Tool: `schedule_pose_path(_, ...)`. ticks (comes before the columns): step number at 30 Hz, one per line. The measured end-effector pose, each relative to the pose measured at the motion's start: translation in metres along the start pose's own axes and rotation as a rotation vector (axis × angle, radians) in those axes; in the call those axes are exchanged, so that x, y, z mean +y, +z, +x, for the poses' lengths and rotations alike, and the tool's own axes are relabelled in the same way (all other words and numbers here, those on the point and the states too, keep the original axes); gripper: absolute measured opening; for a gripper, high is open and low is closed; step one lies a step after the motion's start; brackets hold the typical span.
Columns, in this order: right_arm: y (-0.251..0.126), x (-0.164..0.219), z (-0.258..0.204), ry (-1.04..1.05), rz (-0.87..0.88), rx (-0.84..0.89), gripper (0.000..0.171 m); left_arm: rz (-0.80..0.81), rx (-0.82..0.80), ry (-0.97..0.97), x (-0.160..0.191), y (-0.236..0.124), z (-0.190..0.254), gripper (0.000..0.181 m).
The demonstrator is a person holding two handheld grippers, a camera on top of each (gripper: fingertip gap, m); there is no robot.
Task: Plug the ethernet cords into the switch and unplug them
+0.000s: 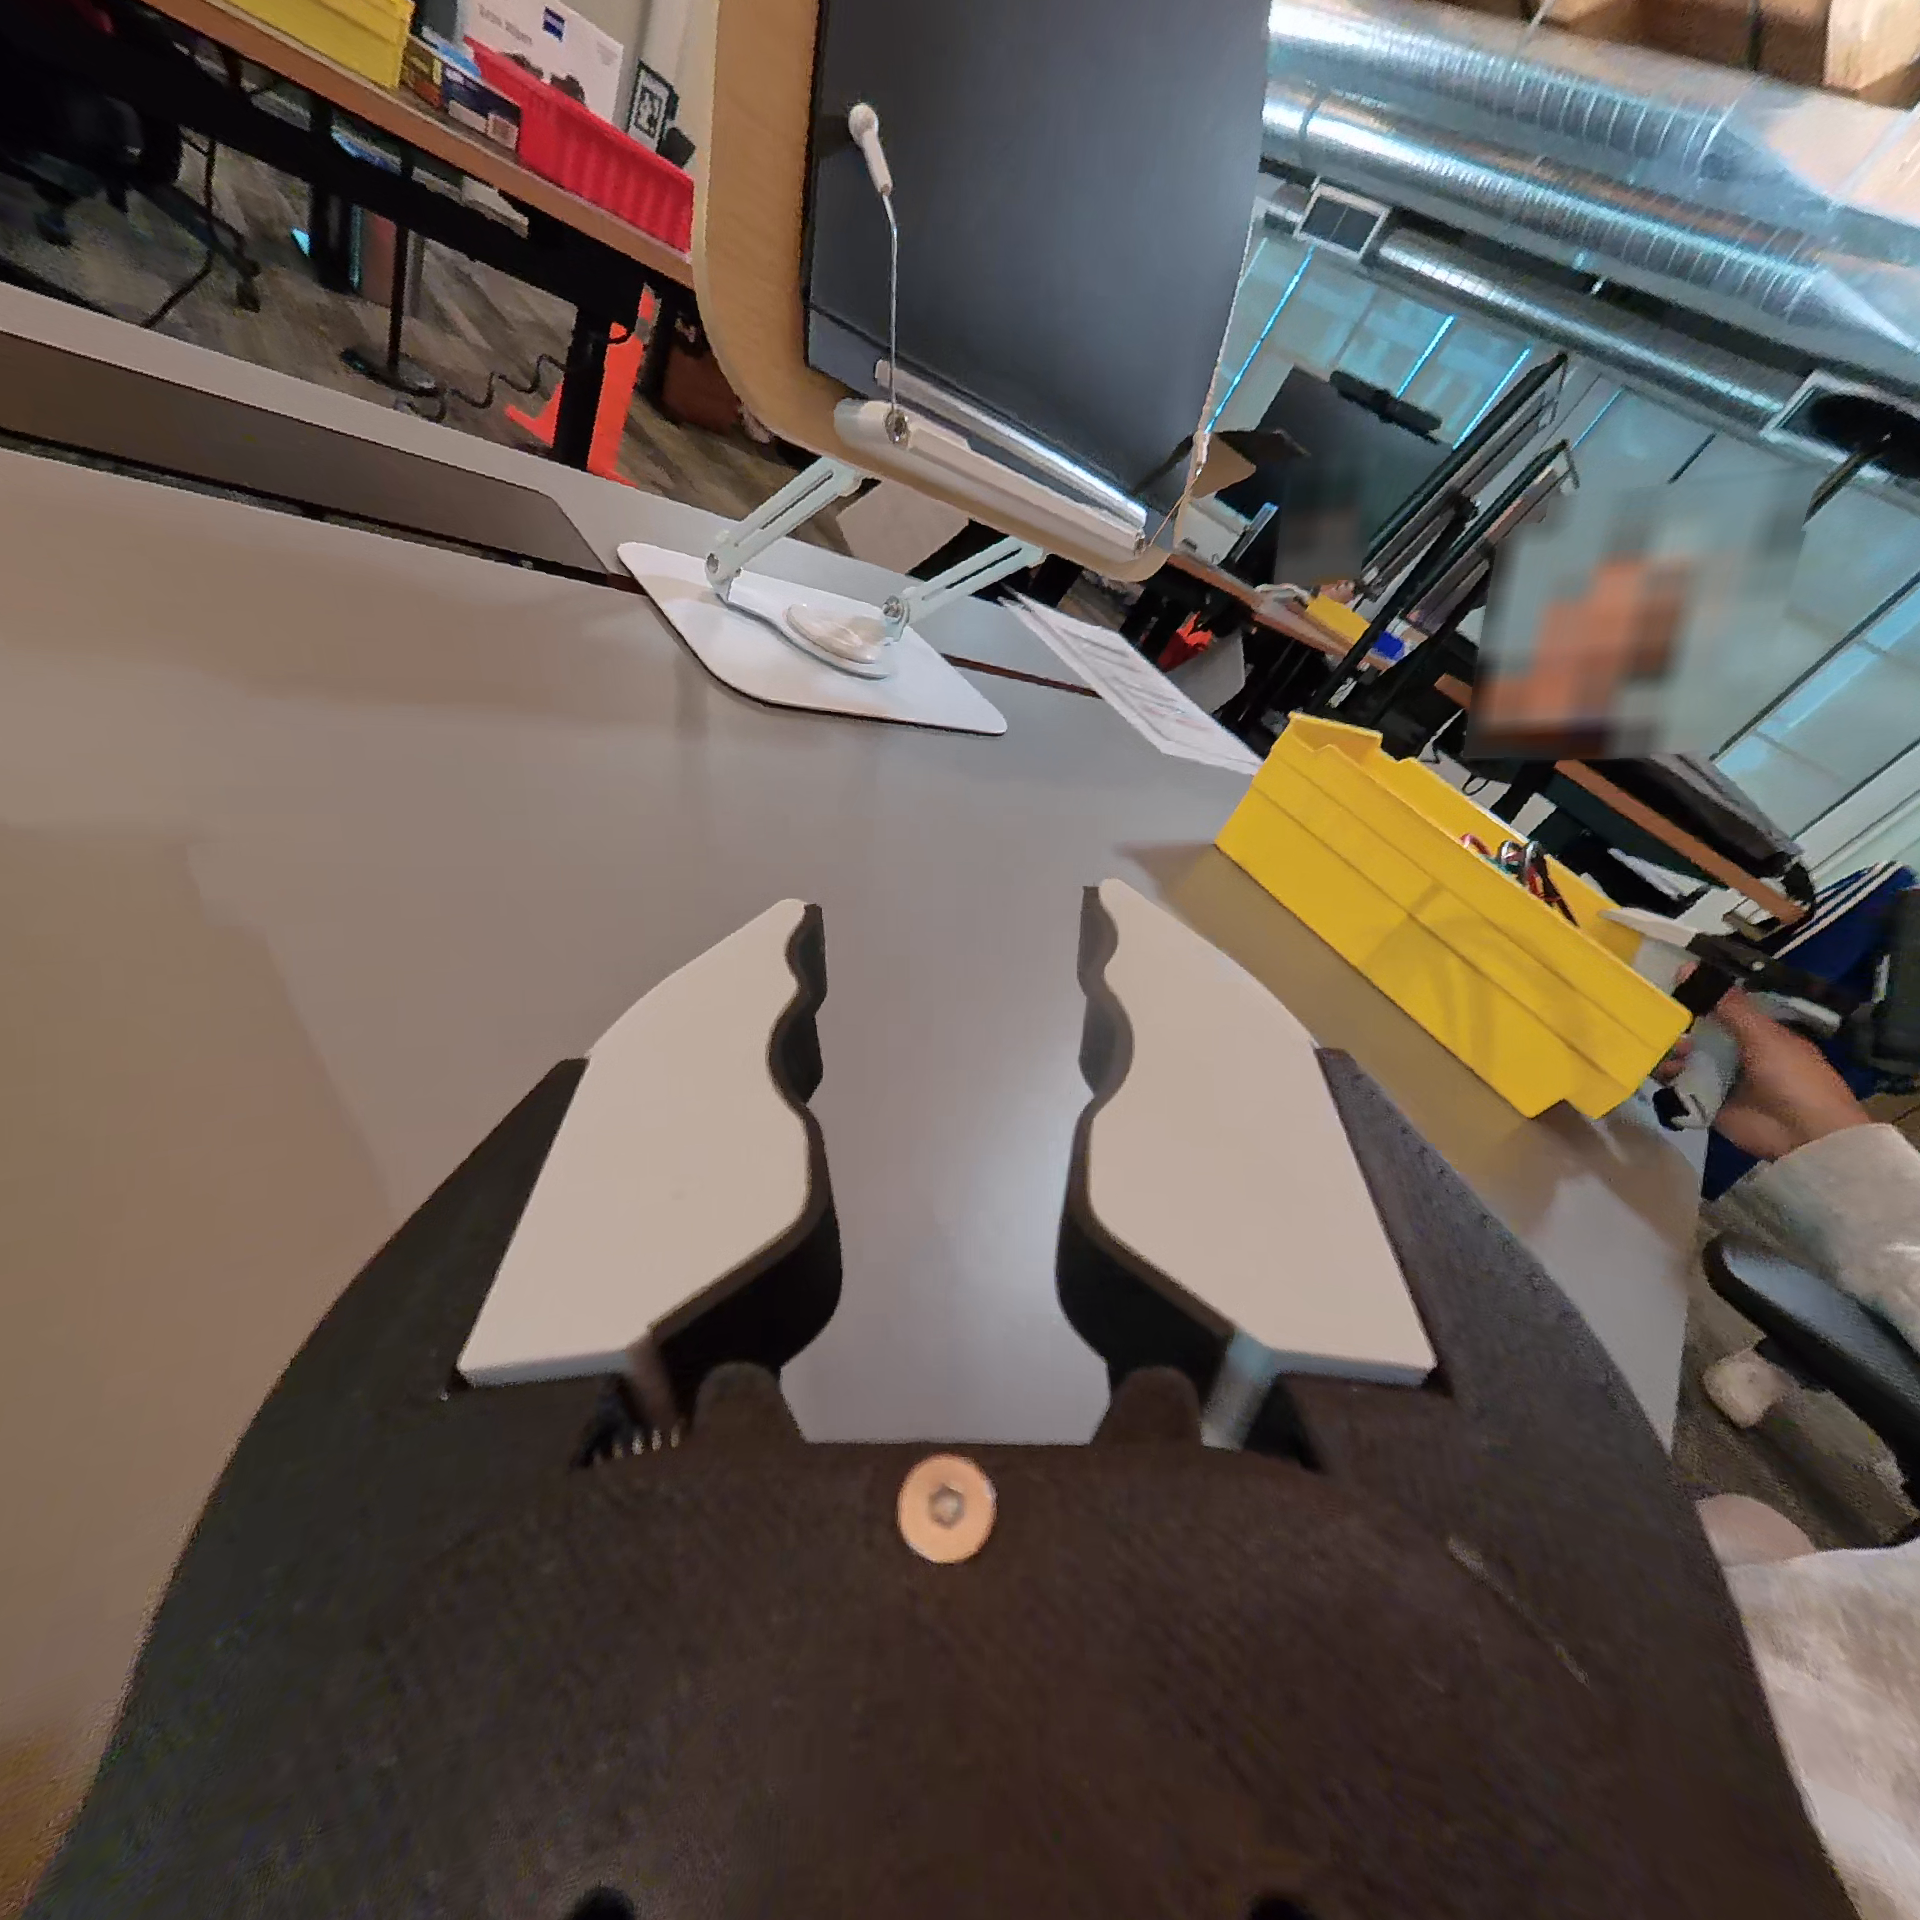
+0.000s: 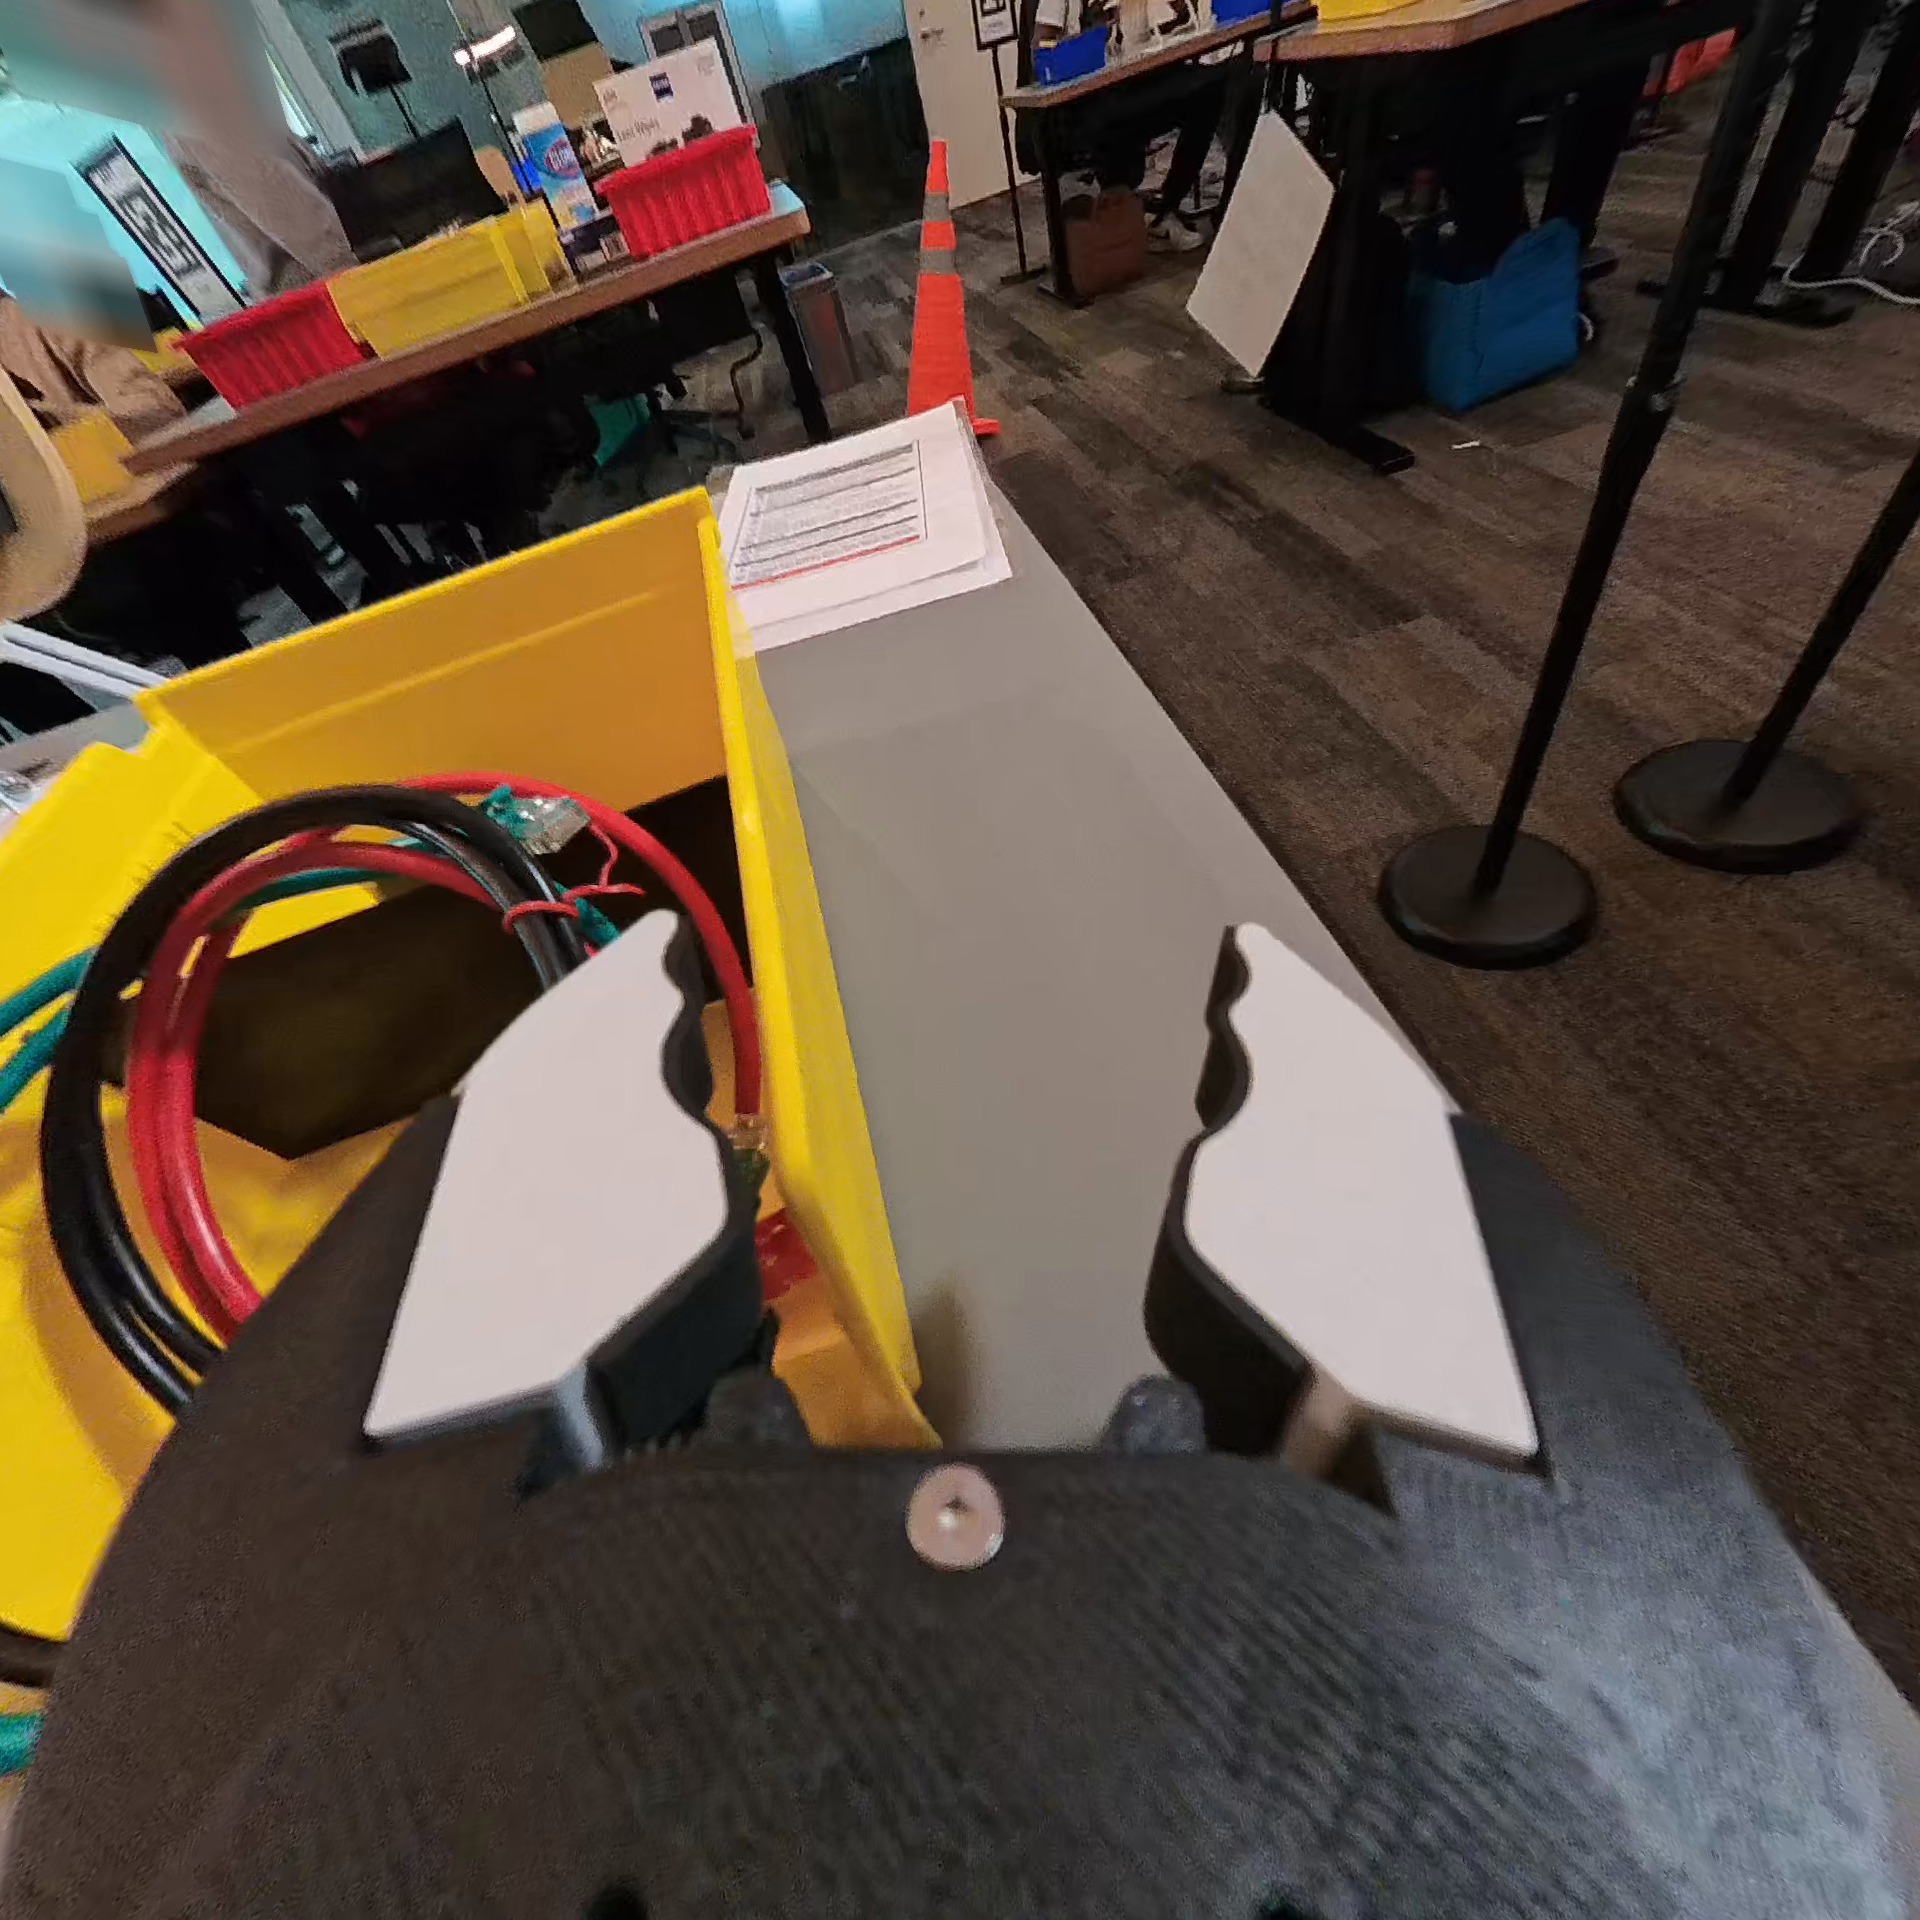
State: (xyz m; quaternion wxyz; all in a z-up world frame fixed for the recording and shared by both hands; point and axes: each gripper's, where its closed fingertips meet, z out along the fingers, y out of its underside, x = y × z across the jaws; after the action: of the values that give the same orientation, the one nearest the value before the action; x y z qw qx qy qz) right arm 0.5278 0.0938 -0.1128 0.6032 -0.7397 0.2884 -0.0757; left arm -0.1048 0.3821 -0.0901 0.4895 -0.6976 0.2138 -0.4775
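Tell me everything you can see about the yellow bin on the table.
The yellow bin is open-topped, apparently smooth plastic, with stepped ribs on its outer side. It stands upright on the grey table, beside a sheet of paper. Inside lie coiled red, black and green cords and something dark. The right claw, open, hovers at its wall.

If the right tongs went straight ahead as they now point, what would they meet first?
Probably nothing soon: the open right tongs point along bare grey table beside the yellow bin; the stacked papers lie farther on, depth unclear.
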Motion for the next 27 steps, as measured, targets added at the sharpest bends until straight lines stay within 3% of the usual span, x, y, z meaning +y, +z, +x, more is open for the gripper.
schedule_pose_path(7,-0.001,0.002,-0.005,0.020,-0.008,-0.016,0.093,-0.026,-0.008,0.056,0.007,0.003,0.008,0.062)
schedule_pose_path(20,0.001,0.007,-0.010,0.015,-0.038,-0.034,0.097,0.073,-0.177,0.338,-0.004,0.007,0.010,0.136)
schedule_pose_path(27,0.007,0.015,-0.016,0.004,-0.078,-0.053,0.102,0.067,-0.237,0.473,-0.004,0.012,0.013,0.146)
